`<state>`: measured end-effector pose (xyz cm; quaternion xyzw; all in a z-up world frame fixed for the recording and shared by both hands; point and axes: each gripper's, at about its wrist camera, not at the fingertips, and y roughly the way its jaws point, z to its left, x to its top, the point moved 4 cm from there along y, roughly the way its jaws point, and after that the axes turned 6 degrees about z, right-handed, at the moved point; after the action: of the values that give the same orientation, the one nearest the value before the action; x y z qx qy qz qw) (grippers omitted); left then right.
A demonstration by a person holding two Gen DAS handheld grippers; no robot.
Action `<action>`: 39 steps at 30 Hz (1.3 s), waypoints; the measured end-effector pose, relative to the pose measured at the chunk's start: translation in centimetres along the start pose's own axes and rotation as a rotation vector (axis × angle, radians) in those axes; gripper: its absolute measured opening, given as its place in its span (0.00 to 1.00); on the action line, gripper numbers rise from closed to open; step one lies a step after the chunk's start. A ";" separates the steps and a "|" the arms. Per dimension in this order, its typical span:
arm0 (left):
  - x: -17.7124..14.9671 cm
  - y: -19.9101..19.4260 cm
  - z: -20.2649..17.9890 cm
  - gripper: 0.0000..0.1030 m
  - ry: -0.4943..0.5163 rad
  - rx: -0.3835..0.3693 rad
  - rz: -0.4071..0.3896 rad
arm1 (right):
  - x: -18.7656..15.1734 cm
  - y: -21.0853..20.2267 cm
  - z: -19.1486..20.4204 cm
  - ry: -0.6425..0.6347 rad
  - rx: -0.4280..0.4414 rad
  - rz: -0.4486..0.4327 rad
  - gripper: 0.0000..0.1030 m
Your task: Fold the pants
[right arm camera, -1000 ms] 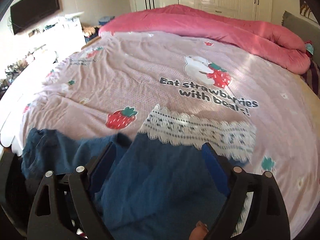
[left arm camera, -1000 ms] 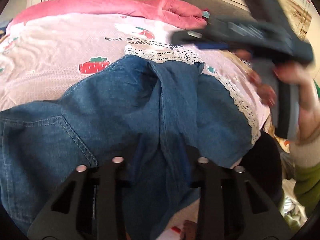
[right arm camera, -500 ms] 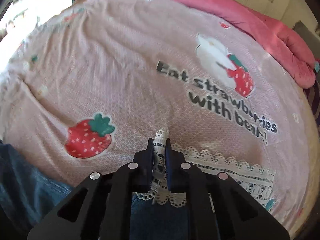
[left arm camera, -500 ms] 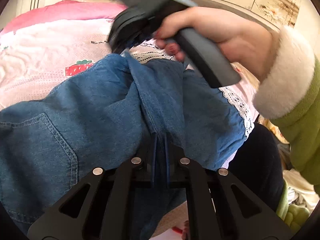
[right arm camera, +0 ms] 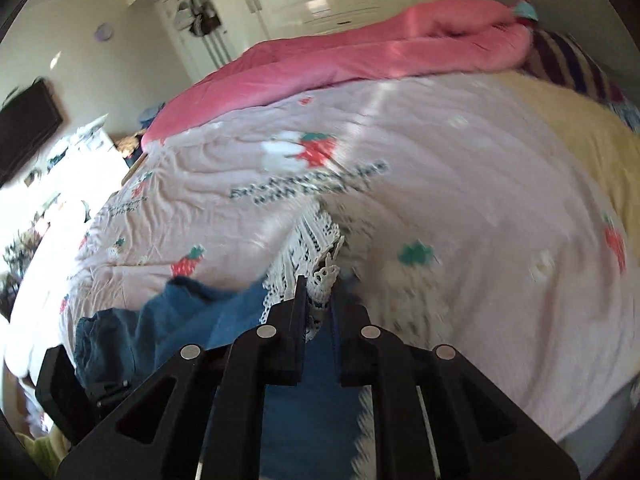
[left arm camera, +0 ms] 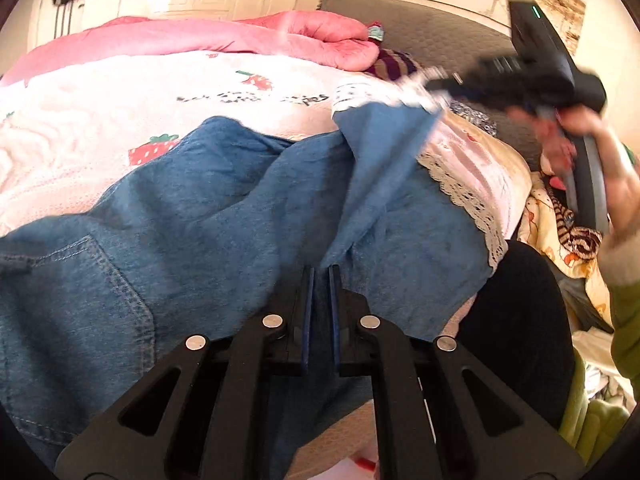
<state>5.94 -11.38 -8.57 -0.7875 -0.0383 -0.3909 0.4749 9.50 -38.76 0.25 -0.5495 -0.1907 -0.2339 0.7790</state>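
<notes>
1. A pink strawberry bedspread (right arm camera: 460,184) covers the bed, a rolled pink quilt (right arm camera: 360,60) along its far side.
2. The denim pants (left arm camera: 180,240) lie rumpled at the near edge.
3. The left gripper (left arm camera: 321,276) pinches a denim fold.
4. The right gripper (right arm camera: 319,288) clamps the lace hem (right arm camera: 316,240), lifted clear.

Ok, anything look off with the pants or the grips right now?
Nothing damaged. The pants lie rumpled and skewed on the bed, not flat. The left gripper pinches denim mid-leg; the right gripper holds the lace hem, raising that leg.
</notes>
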 end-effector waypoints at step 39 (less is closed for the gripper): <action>-3.6 0.7 -4.3 0.01 0.302 0.031 0.181 | -13.5 -3.2 -6.7 0.089 -0.079 0.170 0.24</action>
<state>1.24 -14.00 -10.40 -0.7129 0.0985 -0.4597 0.5204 -3.07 -43.90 -6.97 -0.5832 -0.0993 -0.1986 0.7814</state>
